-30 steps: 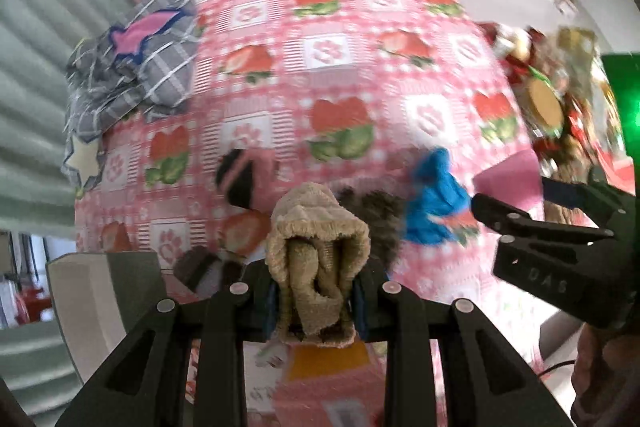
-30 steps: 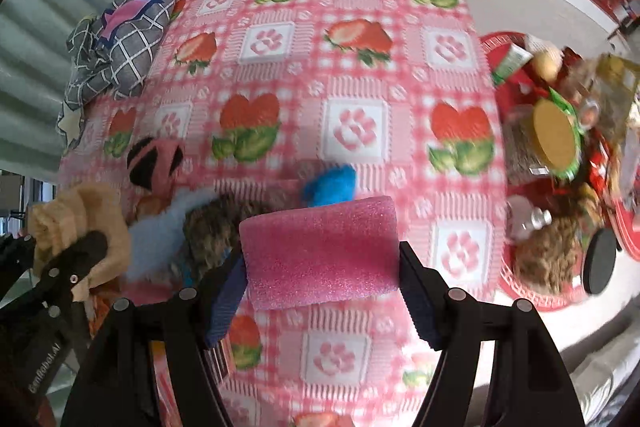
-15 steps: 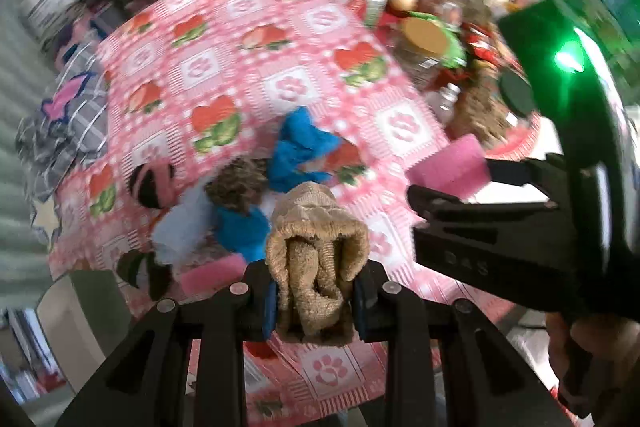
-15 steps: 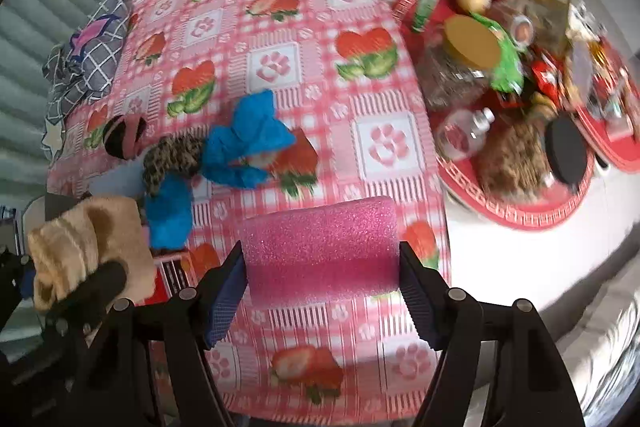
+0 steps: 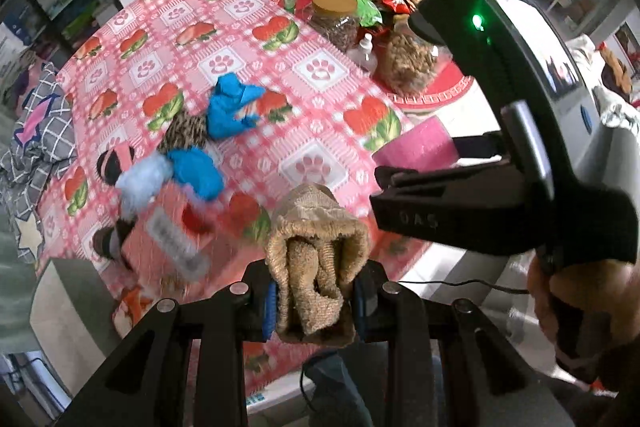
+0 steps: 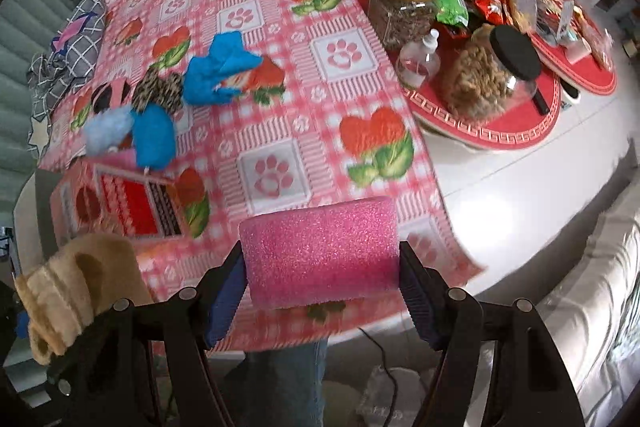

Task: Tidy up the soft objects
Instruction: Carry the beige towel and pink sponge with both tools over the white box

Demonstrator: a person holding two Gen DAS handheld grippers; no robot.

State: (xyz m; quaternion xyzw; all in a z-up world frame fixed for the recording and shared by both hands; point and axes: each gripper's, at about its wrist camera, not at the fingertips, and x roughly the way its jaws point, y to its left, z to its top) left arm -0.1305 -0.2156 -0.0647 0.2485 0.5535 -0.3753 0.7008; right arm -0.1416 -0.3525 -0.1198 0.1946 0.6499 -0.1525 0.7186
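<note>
The tan knit sock (image 5: pixel 318 263) is squeezed tight in the left gripper (image 5: pixel 316 303), held up over the near edge of the pink strawberry tablecloth (image 5: pixel 240 59). The right gripper (image 6: pixel 322 287) is clamped on a pink glittery sponge block (image 6: pixel 320 251), jaws fairly wide around it. The rest of the soft pile (blue cloths (image 6: pixel 218 69), a leopard-print piece (image 6: pixel 158 91), a pale blue fluffy thing (image 6: pixel 108 129)) lies on the cloth. The patterned pink box (image 6: pixel 120 203) is motion-blurred, its label unreadable.
</note>
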